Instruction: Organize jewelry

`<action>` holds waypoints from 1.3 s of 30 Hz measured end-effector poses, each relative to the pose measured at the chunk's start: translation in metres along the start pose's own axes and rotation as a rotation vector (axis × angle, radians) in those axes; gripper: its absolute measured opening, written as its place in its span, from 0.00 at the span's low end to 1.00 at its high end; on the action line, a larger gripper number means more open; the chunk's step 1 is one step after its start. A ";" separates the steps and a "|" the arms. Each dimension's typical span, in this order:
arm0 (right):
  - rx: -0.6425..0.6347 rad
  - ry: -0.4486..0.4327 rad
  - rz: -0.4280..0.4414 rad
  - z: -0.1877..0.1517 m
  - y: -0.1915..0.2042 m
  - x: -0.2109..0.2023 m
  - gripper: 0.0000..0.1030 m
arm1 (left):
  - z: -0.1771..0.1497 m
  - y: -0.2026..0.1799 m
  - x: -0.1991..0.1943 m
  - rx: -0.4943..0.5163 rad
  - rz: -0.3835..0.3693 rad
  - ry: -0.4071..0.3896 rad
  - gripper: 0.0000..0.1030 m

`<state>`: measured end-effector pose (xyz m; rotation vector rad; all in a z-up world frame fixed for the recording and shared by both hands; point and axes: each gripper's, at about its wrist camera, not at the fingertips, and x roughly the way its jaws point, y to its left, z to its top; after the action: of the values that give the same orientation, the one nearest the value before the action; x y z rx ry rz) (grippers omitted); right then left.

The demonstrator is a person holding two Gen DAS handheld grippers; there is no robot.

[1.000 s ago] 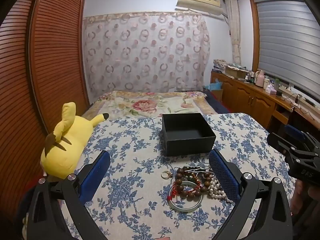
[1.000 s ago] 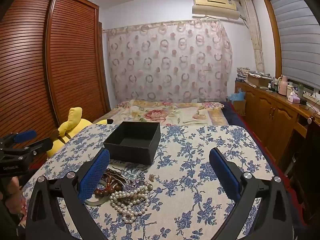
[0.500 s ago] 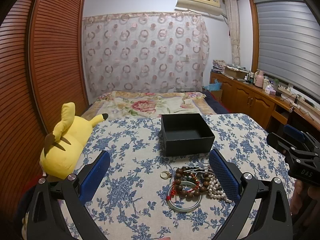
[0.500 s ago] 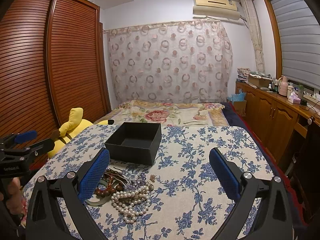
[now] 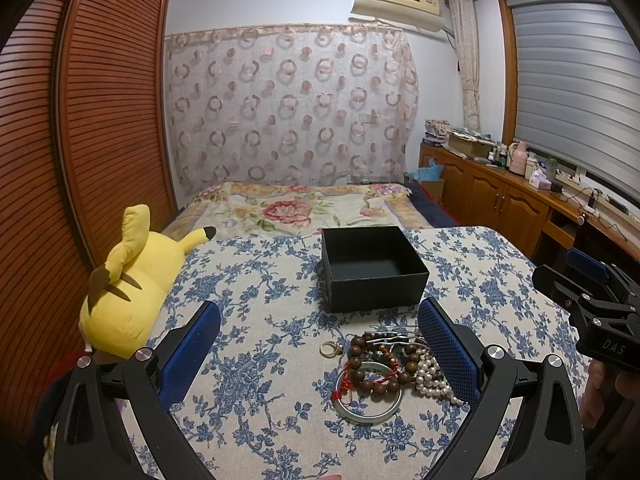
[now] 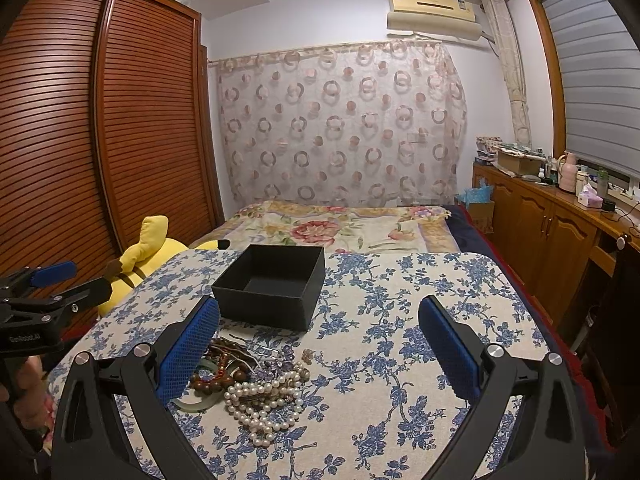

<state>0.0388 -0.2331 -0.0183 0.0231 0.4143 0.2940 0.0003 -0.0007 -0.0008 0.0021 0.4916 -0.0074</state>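
A pile of jewelry lies on the floral tablecloth: brown wooden bead bracelets (image 5: 374,364), a pale green bangle (image 5: 368,404), a small gold ring (image 5: 329,349) and a white pearl necklace (image 6: 264,400). An empty black open box (image 5: 374,268) stands just behind the pile; it also shows in the right wrist view (image 6: 272,284). My left gripper (image 5: 320,348) is open and empty, above the pile's left side. My right gripper (image 6: 320,348) is open and empty, to the right of the pile.
A yellow plush toy (image 5: 132,280) lies at the table's left edge. A bed (image 5: 304,204) stands behind the table, a wooden wardrobe (image 5: 80,140) on the left, wooden cabinets (image 5: 500,200) with clutter on the right.
Both views have shifted very slightly; the grippers stay open and the jewelry and box have not moved.
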 end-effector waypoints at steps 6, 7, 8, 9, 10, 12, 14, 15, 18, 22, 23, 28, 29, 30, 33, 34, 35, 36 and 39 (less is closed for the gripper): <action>0.000 0.000 0.000 0.000 0.000 -0.001 0.98 | 0.000 0.000 0.000 0.000 -0.002 -0.001 0.93; 0.001 -0.001 0.000 0.000 0.000 -0.001 0.98 | 0.000 -0.003 0.001 0.001 -0.002 -0.001 0.93; 0.000 0.000 0.000 0.000 0.000 -0.001 0.98 | 0.000 -0.003 0.001 0.002 -0.002 -0.001 0.93; 0.000 0.000 0.001 0.000 0.000 -0.001 0.98 | 0.001 -0.004 0.000 0.002 -0.002 -0.001 0.93; -0.001 -0.001 0.001 0.000 0.000 -0.001 0.98 | 0.001 -0.004 0.000 0.001 -0.003 -0.001 0.93; 0.000 -0.001 0.000 0.000 0.000 -0.001 0.98 | 0.002 -0.004 -0.004 0.001 -0.004 -0.001 0.93; -0.001 -0.002 0.000 0.000 0.000 0.000 0.98 | 0.002 -0.004 -0.004 0.002 -0.002 -0.002 0.93; 0.000 -0.001 0.000 0.000 0.000 0.000 0.98 | 0.002 -0.004 -0.004 0.002 -0.002 -0.002 0.93; 0.000 -0.002 0.000 0.001 0.000 -0.001 0.98 | 0.002 -0.004 -0.004 0.001 -0.001 -0.002 0.93; 0.001 -0.002 0.000 0.001 0.001 0.000 0.98 | 0.002 -0.004 -0.004 0.002 -0.002 -0.002 0.93; 0.001 -0.002 0.001 0.001 0.001 0.000 0.98 | 0.002 -0.004 -0.004 0.002 -0.003 -0.003 0.93; 0.000 -0.003 0.000 0.001 0.001 0.000 0.98 | 0.003 -0.005 -0.005 0.002 -0.003 -0.002 0.93; 0.000 -0.002 0.001 0.001 0.001 0.000 0.98 | 0.002 -0.005 -0.005 0.002 -0.003 -0.003 0.93; 0.000 -0.002 0.001 0.001 0.001 0.000 0.98 | 0.003 -0.005 -0.005 0.002 -0.002 -0.003 0.93; 0.000 0.000 0.001 0.001 0.001 0.000 0.98 | 0.003 -0.006 -0.005 0.002 -0.003 -0.002 0.93; 0.001 -0.001 0.001 0.001 0.001 -0.001 0.98 | 0.002 -0.005 -0.005 0.002 -0.003 -0.004 0.93; 0.000 -0.002 0.001 0.001 0.001 0.000 0.98 | 0.003 -0.006 -0.005 0.002 -0.003 -0.004 0.93; 0.000 -0.001 0.000 0.001 0.001 0.000 0.98 | 0.002 -0.005 -0.005 0.002 -0.003 -0.003 0.93; 0.001 -0.001 0.001 0.001 0.001 0.000 0.98 | 0.002 -0.005 -0.005 0.002 -0.004 -0.004 0.93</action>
<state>0.0384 -0.2320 -0.0175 0.0244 0.4131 0.2945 -0.0035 -0.0059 0.0037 0.0031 0.4881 -0.0114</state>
